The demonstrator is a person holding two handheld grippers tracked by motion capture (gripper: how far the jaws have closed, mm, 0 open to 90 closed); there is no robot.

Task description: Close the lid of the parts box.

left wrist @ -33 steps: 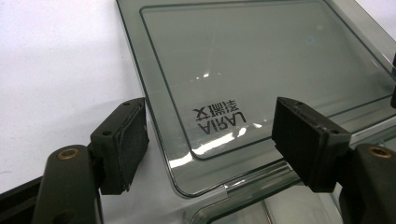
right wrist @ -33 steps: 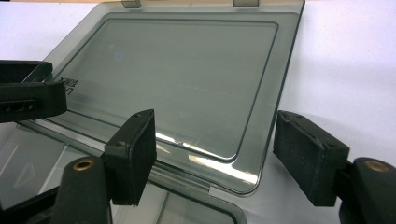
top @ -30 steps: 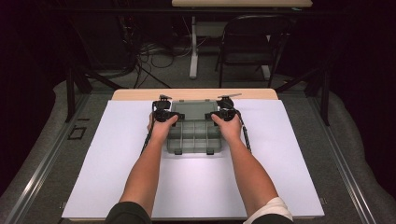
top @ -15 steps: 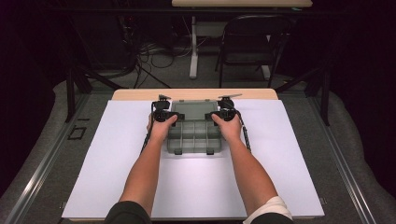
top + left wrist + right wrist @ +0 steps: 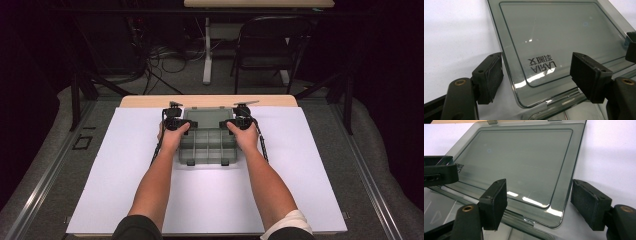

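- Two grippers work a smoky clear compartment box (image 5: pixel 207 145) that sits mid-counter on the white sheet (image 5: pixel 125 150), its lid (image 5: pixel 209 118) swung open and lying back flat toward the far edge
- Nearest the person, the divided tray part of the box lies between the two hands; it should stay put, so any push on the lid is best kept gentle and even
- Left gripper (image 5: pixel 536 75) has its fingers (image 5: pixel 489 76) released and spread, straddling the lid's near left corner (image 5: pixel 524 100) without clamping it
- Right gripper (image 5: pixel 539 203) likewise has its fingers (image 5: pixel 495 203) parted, astride the lid's near right corner (image 5: pixel 555 220), holding nothing
- My judgement: the step is handling the lid by both corners, so the two sides should close and lift together, at matched height, to avoid twisting the hinge
- Grip on the thick rim, not the thin glossy panel, since the plastic looks slippery
- Farther off, the lid's far edge with its latch tabs (image 5: pixel 492 122) lies near the wooden counter (image 5: pixel 210 100) edge; leave it room to swing
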